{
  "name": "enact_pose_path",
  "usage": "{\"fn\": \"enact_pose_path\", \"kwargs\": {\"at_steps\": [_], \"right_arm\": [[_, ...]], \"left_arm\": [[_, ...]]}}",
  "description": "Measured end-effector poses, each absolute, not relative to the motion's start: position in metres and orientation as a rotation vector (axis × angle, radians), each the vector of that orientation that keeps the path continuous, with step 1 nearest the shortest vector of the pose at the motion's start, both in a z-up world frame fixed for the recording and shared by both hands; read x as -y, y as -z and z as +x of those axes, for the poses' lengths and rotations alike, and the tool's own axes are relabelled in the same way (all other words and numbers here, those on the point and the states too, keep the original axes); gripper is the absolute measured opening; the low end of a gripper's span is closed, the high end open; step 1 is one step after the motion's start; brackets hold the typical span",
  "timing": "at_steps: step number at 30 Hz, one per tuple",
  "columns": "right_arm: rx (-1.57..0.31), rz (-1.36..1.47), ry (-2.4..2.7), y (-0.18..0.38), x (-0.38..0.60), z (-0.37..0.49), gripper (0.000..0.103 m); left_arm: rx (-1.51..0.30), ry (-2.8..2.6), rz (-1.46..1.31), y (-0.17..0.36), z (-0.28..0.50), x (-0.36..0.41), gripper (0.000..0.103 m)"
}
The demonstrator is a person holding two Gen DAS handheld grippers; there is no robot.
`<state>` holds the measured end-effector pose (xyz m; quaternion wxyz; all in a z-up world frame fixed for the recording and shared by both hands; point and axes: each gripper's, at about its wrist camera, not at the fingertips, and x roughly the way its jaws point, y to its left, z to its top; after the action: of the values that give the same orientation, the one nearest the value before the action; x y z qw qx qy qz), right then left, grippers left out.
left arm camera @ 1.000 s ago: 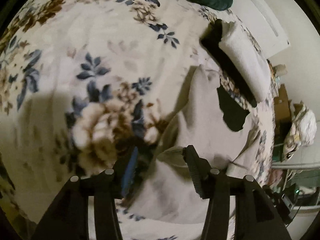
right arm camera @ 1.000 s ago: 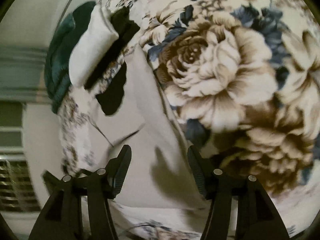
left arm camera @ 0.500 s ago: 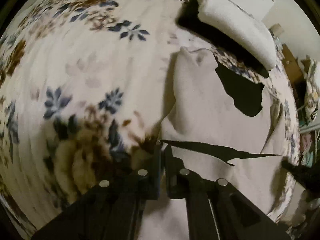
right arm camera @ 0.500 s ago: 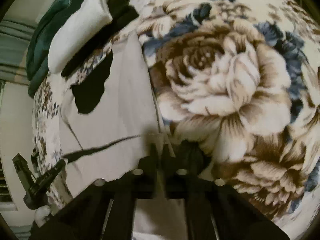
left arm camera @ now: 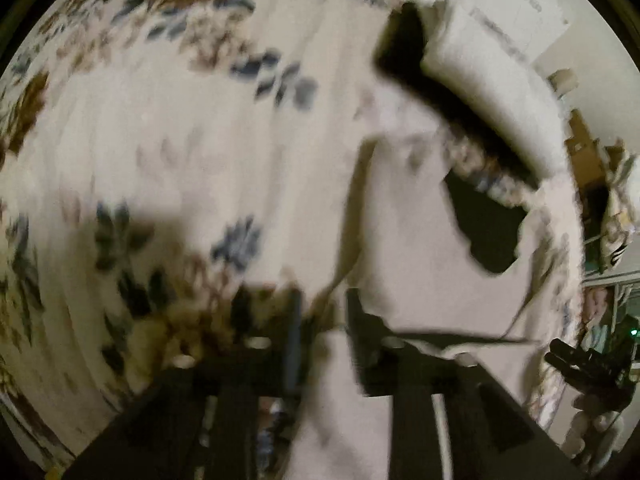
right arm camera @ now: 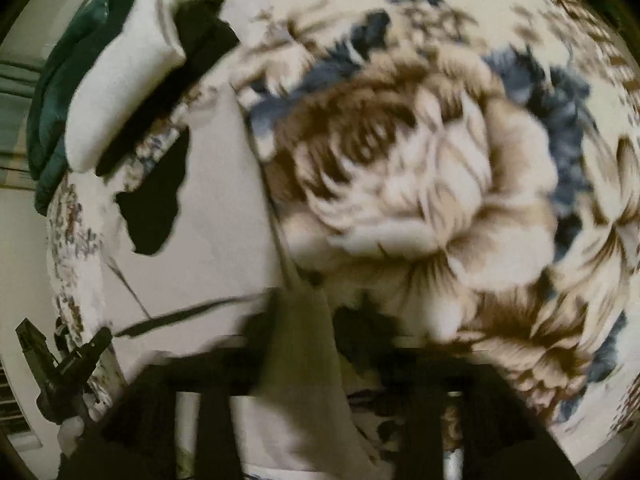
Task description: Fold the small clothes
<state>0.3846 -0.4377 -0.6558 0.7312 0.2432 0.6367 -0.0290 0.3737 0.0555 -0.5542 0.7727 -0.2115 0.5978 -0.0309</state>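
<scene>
Fold looks barely started, my read: pale garment lies mostly flat on floral blanket, near edge of bed, w/ a dark blotch on it (print or shadow, can't tell). Near hem is raised off blanket at both corners, a dark gap showing under the lifted edge. L gripper: cloth runs up between its fingers, jaws a little apart in the blur, so prob. pinching that corner but can't tell for sure. R gripper: a bunched strip of the same garment stands between its fingers; grip likely, yet blur hides the pads, can't confirm either. Each gripper shows at the edge of the other's view, so they sit at opposite corners of the hem. Left to do, by my guess: carry hem over toward far end, flatten, fold again, stack. Done pile at far end: 1 folded white piece lying on 1 black piece; 1 dark green bundle just beyond. Count: 2 grippers, 1 garment in work, 3 items aside, 1 blanket.
</scene>
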Motion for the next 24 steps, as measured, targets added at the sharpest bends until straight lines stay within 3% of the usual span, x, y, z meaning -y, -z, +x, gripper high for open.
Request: {"fn": "enact_pose_path", "kwargs": {"at_steps": [1,2,8,16,18,20,22,24], "right_arm": [[-1.391,0.525,0.059,0.651,0.437,0.389,0.068],[-1.373,0.497,0.050,0.643,0.433,0.399,0.068],[-1.330,0.329,0.037,0.626,0.406,0.470,0.068],[-1.410,-0.109,0.005,0.660,0.334,0.580,0.068],[-1.480,-0.165,-0.009,0.679,0.324,0.595,0.064],[-1.502,-0.216,-0.025,0.686,0.315,0.600,0.041],[-1.491,-0.225,-0.032,0.682,0.311,0.599,0.005],[-1.438,-0.186,-0.021,0.669,0.314,0.594,0.005]], "left_arm": [[-1.273,0.074,-0.461,0.547,0.381,-0.056,0.053],[-1.243,0.069,-0.449,0.539,0.390,-0.054,0.059],[-1.200,0.128,-0.286,0.526,0.460,-0.019,0.059],[-1.323,0.230,0.049,0.574,0.539,0.057,0.059],[-1.348,0.250,0.109,0.585,0.544,0.068,0.055],[-1.338,0.274,0.161,0.587,0.542,0.075,0.004],[-1.318,0.294,0.156,0.582,0.538,0.075,0.003],[-1.284,0.294,0.140,0.573,0.532,0.069,0.003]]}}
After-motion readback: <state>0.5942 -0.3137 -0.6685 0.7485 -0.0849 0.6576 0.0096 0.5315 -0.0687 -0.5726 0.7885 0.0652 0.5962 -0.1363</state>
